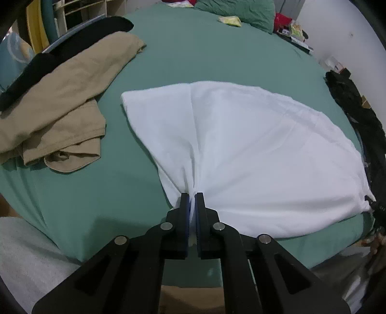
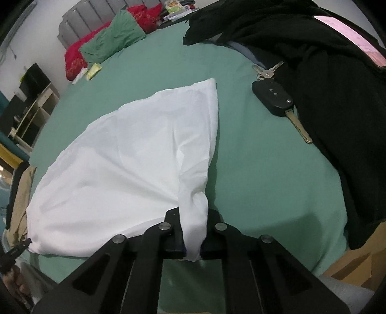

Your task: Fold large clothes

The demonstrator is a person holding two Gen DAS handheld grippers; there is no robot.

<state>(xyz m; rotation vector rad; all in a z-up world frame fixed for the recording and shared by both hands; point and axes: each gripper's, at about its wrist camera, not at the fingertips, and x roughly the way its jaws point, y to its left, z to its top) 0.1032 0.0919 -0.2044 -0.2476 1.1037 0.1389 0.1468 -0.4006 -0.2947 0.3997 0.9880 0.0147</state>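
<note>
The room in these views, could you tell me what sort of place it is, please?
Most likely a bedroom: the white garment lies on a bed's green sheet, with a green pillow and a grey padded headboard beyond.

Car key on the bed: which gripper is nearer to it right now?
Right. The right gripper, shut on the white garment, has the car key just ahead to its right. The left gripper grips the garment's opposite near corner, farther away.

Green-sheeted bed (image 2: 253, 169), grey padded headboard (image 2: 79, 21), white wall (image 1: 337, 29), open shelving (image 2: 33, 108)
</note>
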